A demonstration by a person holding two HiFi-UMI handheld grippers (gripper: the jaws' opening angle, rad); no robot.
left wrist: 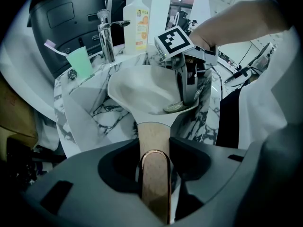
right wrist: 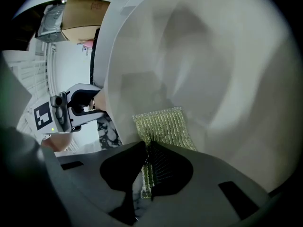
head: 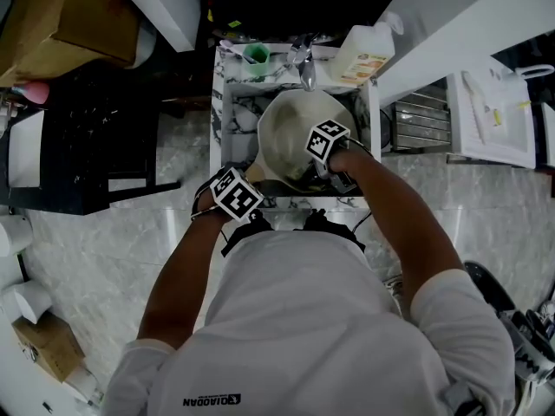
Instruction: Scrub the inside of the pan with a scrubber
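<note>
Wooden handle [left wrist: 155, 174] nearest; pan [head: 290, 133] perhaps aslant

Pan handle [left wrist: 155, 188] tight between left tongs [left wrist: 155, 148]

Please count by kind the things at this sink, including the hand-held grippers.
Pan: 1
Scrubber: 1
Soap bottle: 1
Green cup: 1
Toothbrush: 1
Faucet: 1
Hand-held grippers: 2, left hand-held gripper, right hand-held gripper
Total: 8

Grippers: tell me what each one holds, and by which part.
The left gripper grips the white pan by its light wooden handle. The right gripper pinches the yellow-green mesh scrubber by its near edge, against the pan's inside.
</note>
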